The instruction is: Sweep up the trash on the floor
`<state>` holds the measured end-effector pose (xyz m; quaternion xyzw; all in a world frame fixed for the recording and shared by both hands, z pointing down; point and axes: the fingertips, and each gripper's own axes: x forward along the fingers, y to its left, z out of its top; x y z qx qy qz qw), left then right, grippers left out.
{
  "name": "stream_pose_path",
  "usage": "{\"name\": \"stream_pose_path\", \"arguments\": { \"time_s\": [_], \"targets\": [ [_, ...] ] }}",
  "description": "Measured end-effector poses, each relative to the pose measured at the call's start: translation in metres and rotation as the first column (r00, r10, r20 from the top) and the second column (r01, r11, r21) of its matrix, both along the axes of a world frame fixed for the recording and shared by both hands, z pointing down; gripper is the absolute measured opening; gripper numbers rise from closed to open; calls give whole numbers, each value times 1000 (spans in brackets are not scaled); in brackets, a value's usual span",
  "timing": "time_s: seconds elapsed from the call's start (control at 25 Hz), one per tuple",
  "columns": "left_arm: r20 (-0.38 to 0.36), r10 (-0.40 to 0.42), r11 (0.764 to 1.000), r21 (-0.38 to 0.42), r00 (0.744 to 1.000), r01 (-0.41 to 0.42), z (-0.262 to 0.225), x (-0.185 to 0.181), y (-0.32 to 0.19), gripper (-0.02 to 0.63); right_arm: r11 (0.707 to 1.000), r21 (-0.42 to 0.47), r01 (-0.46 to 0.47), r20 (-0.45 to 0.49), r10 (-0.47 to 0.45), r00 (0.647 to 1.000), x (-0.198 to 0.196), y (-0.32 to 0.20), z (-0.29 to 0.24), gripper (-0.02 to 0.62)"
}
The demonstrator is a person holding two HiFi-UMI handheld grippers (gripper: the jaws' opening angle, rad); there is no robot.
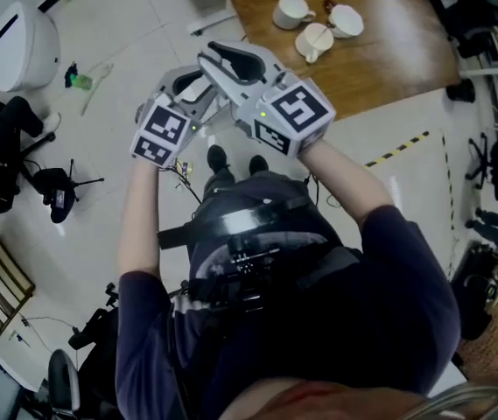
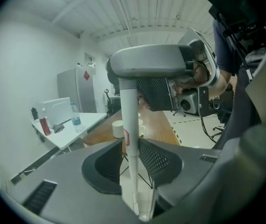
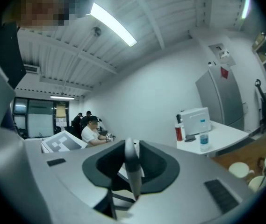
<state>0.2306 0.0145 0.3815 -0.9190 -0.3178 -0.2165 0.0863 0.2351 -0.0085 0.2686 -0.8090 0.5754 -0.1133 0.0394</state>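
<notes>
I hold both grippers close together at chest height over my shoes. A white pole point(image 2: 132, 139) stands upright between the pads of my left gripper point(image 2: 132, 160), which is shut on it. The pole's upper end reaches my right gripper point(image 2: 170, 78). In the right gripper view a thin pale pole point(image 3: 132, 171) sits between the pads of my right gripper point(image 3: 132, 167), shut on it. In the head view the left gripper point(image 1: 198, 86) and right gripper point(image 1: 222, 57) hide the pole. A green scrap point(image 1: 80, 80) and a clear plastic piece point(image 1: 97, 81) lie on the floor far left.
A wooden table point(image 1: 389, 51) with three white cups point(image 1: 292, 11) stands ahead on the right. A white bin point(image 1: 21, 46) stands at the far left, with black stands and cables point(image 1: 56, 195) nearer. Yellow-black tape point(image 1: 397, 150) marks the floor.
</notes>
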Motion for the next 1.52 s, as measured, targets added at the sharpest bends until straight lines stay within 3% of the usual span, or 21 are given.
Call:
{"name": "stream_pose_path", "arguments": {
  "time_s": [0.12,0.28,0.76,0.92,1.16,1.52],
  "targets": [
    [35,50,999,-13,998,-50,20,16,3,110,991,-47,-126,36,128,991,21,6,21,107],
    [54,118,993,-17,992,-117,43,37,4,115,954,-88,-288,63,294,954,47,14,45,107],
    [145,235,961,114,961,-252,106,83,36,118,881,-148,-450,164,471,867,101,55,114,107],
    [184,232,963,97,955,-252,130,95,42,118,860,-173,-481,186,508,841,114,62,137,109],
    [206,179,984,-52,962,-172,142,116,51,118,840,-169,-516,131,538,833,136,72,144,110],
    [188,153,987,-77,970,-141,137,140,54,123,779,-185,-600,102,622,776,163,103,148,112]
  ]
}}
